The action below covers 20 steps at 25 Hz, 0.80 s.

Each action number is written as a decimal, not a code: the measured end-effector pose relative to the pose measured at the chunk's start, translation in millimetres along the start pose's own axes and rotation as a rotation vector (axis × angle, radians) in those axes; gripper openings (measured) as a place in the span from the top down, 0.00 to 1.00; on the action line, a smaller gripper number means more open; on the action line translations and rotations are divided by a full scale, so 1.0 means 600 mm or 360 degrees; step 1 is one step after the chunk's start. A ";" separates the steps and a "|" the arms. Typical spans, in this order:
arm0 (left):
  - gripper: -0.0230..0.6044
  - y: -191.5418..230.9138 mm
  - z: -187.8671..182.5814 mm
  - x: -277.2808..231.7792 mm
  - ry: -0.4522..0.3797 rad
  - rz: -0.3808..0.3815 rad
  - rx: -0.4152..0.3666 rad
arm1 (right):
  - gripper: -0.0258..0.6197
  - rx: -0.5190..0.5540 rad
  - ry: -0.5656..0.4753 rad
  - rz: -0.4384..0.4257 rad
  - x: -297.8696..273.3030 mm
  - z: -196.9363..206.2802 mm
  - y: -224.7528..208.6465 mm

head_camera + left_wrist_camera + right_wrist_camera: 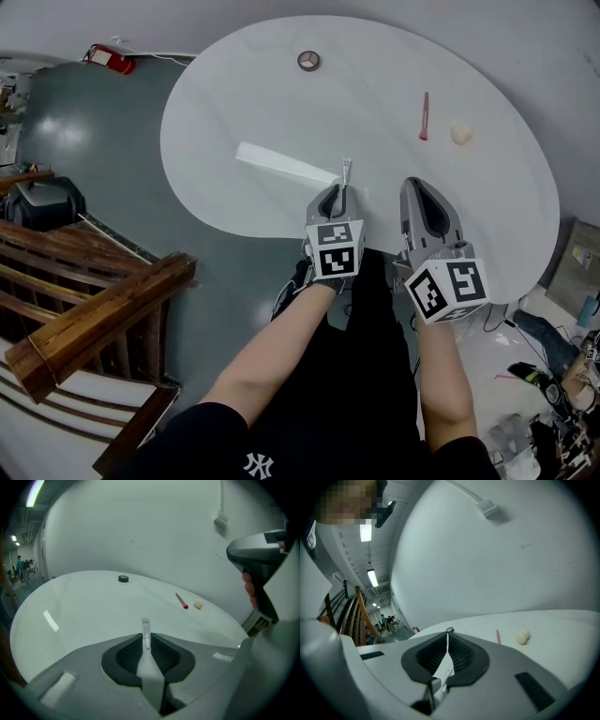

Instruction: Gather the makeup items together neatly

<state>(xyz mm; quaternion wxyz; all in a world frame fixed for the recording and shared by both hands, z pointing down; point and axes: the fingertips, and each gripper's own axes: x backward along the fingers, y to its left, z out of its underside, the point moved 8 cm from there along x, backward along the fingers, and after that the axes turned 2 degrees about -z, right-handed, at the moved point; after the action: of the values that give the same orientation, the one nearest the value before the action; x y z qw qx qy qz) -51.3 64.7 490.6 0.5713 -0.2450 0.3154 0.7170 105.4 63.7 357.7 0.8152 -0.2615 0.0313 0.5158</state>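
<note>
My left gripper (339, 192) (146, 641) hovers over the near edge of the round white table (262, 103), shut on a small clear tube (346, 173) (146, 629) that sticks up out of its pads. Just right of it, my right gripper (417, 185) (448, 637) is shut with nothing in it. A pink pencil (424, 116) (182, 601) (498, 636) and a cream sponge puff (460, 134) (198, 604) (523, 637) lie side by side at the right. Alone at the far edge sits a small round compact (308, 61) (123, 578) (449, 630).
A wooden stair railing (94, 309) runs along the left, below the table level. A red fire extinguisher (112, 59) lies on the grey floor at the far left. Cables and clutter (553, 366) sit on the floor at the right. A white wall (154, 527) stands behind the table.
</note>
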 end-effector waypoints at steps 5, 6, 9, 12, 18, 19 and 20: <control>0.89 -0.002 -0.017 0.012 -0.0031 0.0017 -0.0012 | 0.93 0.0003 -0.0001 -0.0002 0.000 -0.002 0.003; 0.89 -0.003 -0.020 0.014 -0.0039 0.0021 -0.0013 | 0.93 0.0003 0.0000 -0.0003 -0.001 -0.001 0.003; 0.89 -0.005 -0.035 0.018 -0.0069 0.0035 -0.0016 | 0.93 0.0002 0.0002 -0.0005 -0.002 -0.002 0.001; 0.89 -0.004 -0.056 0.021 -0.0109 0.0053 -0.0033 | 0.93 0.0001 0.0004 -0.0007 -0.005 -0.004 0.001; 0.89 0.006 -0.114 0.014 -0.0200 0.0129 -0.0091 | 0.93 0.0011 0.0007 -0.0025 -0.025 -0.015 0.000; 0.89 0.009 -0.125 0.013 -0.0216 0.0139 -0.0103 | 0.93 0.0015 0.0010 -0.0030 -0.030 -0.016 0.001; 0.89 0.012 -0.136 0.012 -0.0233 0.0146 -0.0117 | 0.93 0.0018 0.0014 -0.0035 -0.036 -0.017 0.002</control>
<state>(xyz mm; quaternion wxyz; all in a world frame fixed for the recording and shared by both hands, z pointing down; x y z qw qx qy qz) -60.9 8.8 431.0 0.5500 -0.1981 0.2572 0.7695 96.7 41.6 355.4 0.8222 -0.2594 0.0350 0.5054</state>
